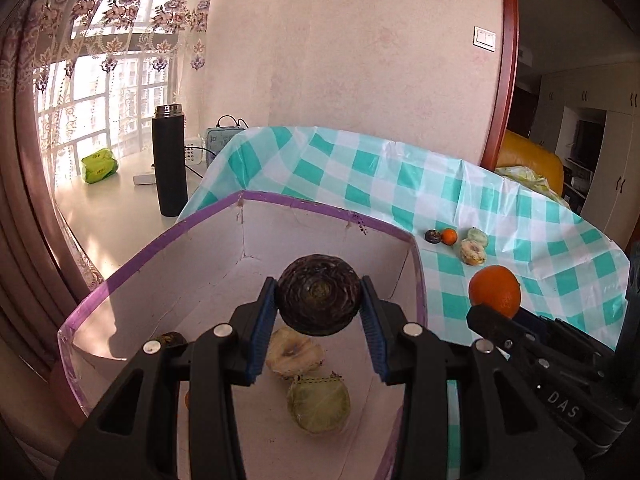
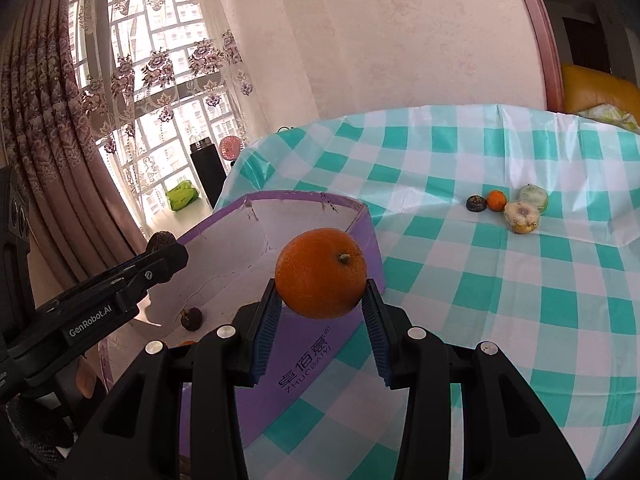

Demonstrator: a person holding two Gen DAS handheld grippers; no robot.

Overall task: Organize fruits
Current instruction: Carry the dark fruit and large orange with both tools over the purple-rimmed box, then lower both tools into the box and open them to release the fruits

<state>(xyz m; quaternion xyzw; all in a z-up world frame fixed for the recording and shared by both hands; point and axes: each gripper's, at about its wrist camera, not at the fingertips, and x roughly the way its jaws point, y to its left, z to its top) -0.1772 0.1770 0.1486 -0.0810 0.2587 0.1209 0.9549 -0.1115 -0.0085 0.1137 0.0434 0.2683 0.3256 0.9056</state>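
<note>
My left gripper [image 1: 319,300] is shut on a dark purple-brown fruit [image 1: 319,294] and holds it above the inside of the purple-rimmed white box [image 1: 132,264]. In the box lie a pale cut fruit [image 1: 294,354], a wrapped green fruit [image 1: 319,404] and a small dark fruit [image 1: 173,338]. My right gripper [image 2: 320,292] is shut on a large orange [image 2: 321,273], held above the box's near right wall [image 2: 304,360]. The orange also shows in the left wrist view [image 1: 495,290]. The left gripper [image 2: 168,258] shows at the left of the right wrist view.
On the green-checked tablecloth [image 2: 520,280] at the far right sit a small dark fruit [image 2: 476,203], a small orange [image 2: 496,200] and two wrapped pale fruits [image 2: 521,217]. A black flask [image 1: 169,160], a green packet [image 1: 99,165] and a small device [image 1: 222,142] stand by the window.
</note>
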